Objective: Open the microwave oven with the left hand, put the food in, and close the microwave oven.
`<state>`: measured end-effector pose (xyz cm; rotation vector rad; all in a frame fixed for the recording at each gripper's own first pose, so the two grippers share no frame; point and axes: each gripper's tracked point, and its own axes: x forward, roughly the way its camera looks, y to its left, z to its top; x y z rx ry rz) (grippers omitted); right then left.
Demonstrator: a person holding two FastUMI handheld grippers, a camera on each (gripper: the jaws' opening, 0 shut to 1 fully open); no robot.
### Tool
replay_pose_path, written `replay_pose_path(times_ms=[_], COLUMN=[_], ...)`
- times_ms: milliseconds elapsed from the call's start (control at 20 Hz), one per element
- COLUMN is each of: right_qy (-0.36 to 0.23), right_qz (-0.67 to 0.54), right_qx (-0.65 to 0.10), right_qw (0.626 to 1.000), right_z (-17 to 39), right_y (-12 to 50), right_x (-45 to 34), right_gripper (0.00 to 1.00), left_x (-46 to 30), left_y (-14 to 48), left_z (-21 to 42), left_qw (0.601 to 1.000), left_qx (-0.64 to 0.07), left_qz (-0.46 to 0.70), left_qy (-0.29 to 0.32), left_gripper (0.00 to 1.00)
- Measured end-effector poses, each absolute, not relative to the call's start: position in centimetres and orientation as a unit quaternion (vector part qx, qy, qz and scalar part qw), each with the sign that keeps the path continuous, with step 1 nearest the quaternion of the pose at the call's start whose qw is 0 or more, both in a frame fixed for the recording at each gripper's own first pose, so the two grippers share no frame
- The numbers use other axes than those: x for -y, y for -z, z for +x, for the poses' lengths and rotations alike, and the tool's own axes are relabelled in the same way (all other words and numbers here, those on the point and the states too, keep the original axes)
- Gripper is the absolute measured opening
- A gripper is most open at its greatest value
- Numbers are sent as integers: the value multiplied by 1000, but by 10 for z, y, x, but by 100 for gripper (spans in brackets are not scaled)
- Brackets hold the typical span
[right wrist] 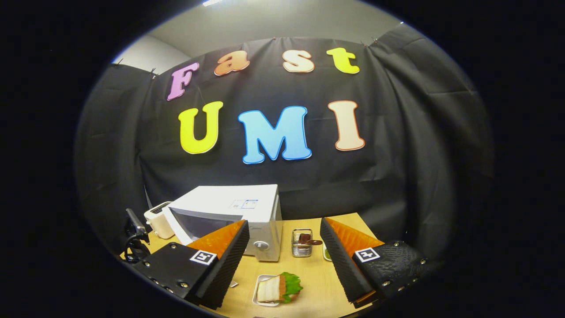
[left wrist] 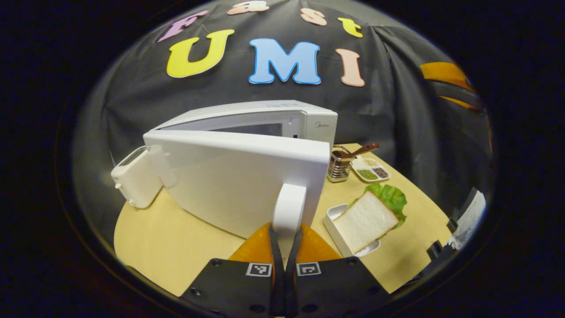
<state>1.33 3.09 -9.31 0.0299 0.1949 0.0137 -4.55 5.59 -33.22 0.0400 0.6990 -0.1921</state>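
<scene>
The microwave point(left wrist: 265, 128) door point(left wrist: 234, 181) stands partly swung out over the table point(left wrist: 167, 247), leaving bare tabletop at its left. The left claw point(left wrist: 286, 247) is pinched tight on the door handle point(left wrist: 289, 207). The right claw point(right wrist: 282, 260) hangs wide apart, holding nothing, above the sandwich point(right wrist: 279, 288) in its white tray point(right wrist: 260, 287) near the table's front edge.

A: How many appliances on the tabletop point(left wrist: 176, 247)?
B: Two: one microwave oven point(left wrist: 247, 176) and one toaster point(left wrist: 134, 181).
A: And food?
B: One sandwich point(left wrist: 366, 216), in one white tray point(left wrist: 332, 221).
A: Anything beside it?
B: One wire utensil holder point(left wrist: 339, 167) with one brown spoon point(left wrist: 359, 152), and one small divided dish point(left wrist: 371, 170) with three compartments.
A: Hand-held grippers?
B: Two, a left hand-held gripper point(left wrist: 286, 234) and a right hand-held gripper point(right wrist: 282, 251), each with two fingers.
</scene>
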Motion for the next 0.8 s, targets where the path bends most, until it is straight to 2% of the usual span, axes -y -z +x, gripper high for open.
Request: replay_pose_path(times_ms=[350, 800], right_qy=[-7, -20], right_qz=[14, -3], right_qx=[-97, -109], right_qw=[995, 994], right_z=[-5, -1], right_y=[94, 107], right_x=[-84, -116], right_gripper=[98, 98], left_x=[-129, -245], left_y=[322, 314], left_z=[-115, -166], left_qw=[931, 932], left_qx=[-345, -350], left_qz=[31, 31], left_qy=[116, 92], left_gripper=[6, 6])
